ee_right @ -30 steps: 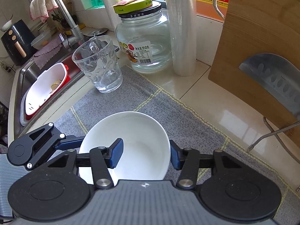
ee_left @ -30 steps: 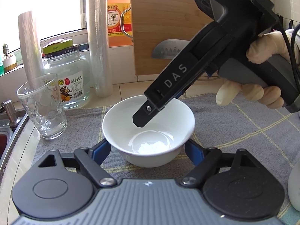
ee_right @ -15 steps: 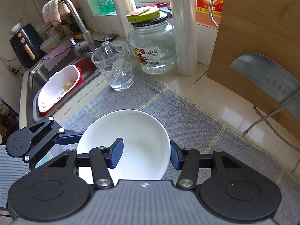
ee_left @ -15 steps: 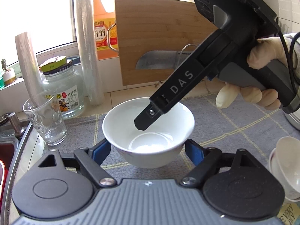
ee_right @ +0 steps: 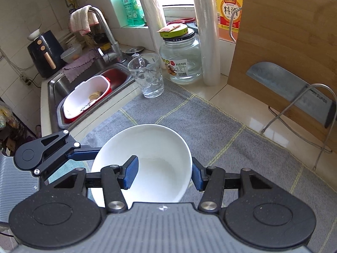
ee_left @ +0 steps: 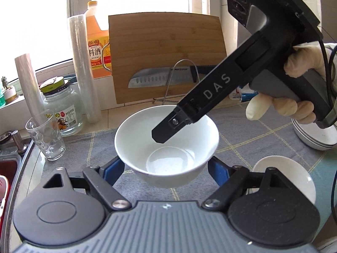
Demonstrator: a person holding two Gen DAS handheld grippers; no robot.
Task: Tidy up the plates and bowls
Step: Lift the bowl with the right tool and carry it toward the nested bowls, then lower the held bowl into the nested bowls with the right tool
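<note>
At the far left of the right wrist view, a sink (ee_right: pixel 61 88) is set into the bench (ee_right: pixel 231 97), with a white colander (ee_right: pixel 84 97) lying in it. A drinking glass (ee_left: pixel 45 139) is seen standing at the left edge of a grey cloth (ee_left: pixel 242 139), just beside a glass jar (ee_left: pixel 61 109) with a green lid. Behind these, two rolls of film (ee_left: pixel 85 69) are stood upright, and an orange bottle (ee_left: pixel 98 42) is placed by the window.

In the middle, a white bowl (ee_left: pixel 166 147) is held clear above the cloth by both tongs. The left tongs (ee_left: pixel 166 168) are closed on the bowl from outside, a blue pad pressed to each side of its lower wall. The right tongs (ee_right: pixel 164 171) are clamped on the bowl's rim, one pad inside the bowl and the other outside. The right tongs are carried by a gloved hand (ee_left: pixel 294 92).

Behind the bowl, a wooden board (ee_left: pixel 166 48) is leaned upright, and a knife (ee_left: pixel 162 79) is rested across its front.

To the right, a small white bowl (ee_left: pixel 294 172) is seen lying on the cloth, and a stack of plates (ee_left: pixel 316 137) is set further back near the edge of the view.
</note>
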